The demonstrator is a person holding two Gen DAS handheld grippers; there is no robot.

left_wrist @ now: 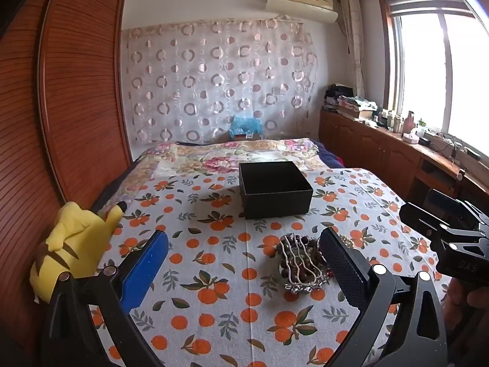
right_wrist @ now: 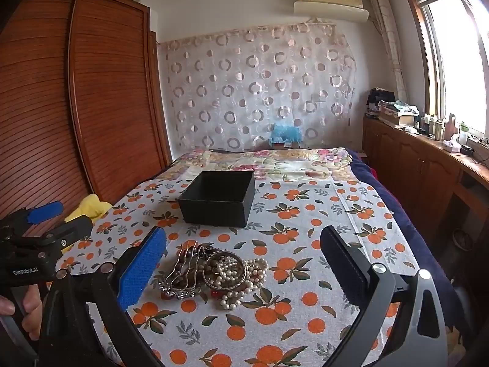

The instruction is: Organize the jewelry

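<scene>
A pile of jewelry (right_wrist: 211, 270) lies on the orange-print cloth: a silver wavy hair clip (left_wrist: 298, 263), dark brown beads, a bangle and a pearl string (right_wrist: 244, 281). An open, empty black box (left_wrist: 275, 188) stands behind the pile; it also shows in the right wrist view (right_wrist: 218, 197). My left gripper (left_wrist: 244, 257) is open and empty, with the pile just inside its right finger. My right gripper (right_wrist: 244, 253) is open and empty, with the pile between its fingers, nearer the left one.
A yellow plush toy (left_wrist: 71, 244) lies at the bed's left edge beside a wooden wardrobe (left_wrist: 73, 91). A floral quilt (left_wrist: 232, 153) covers the far bed. A cluttered wooden counter (left_wrist: 397, 140) runs along the right under the window.
</scene>
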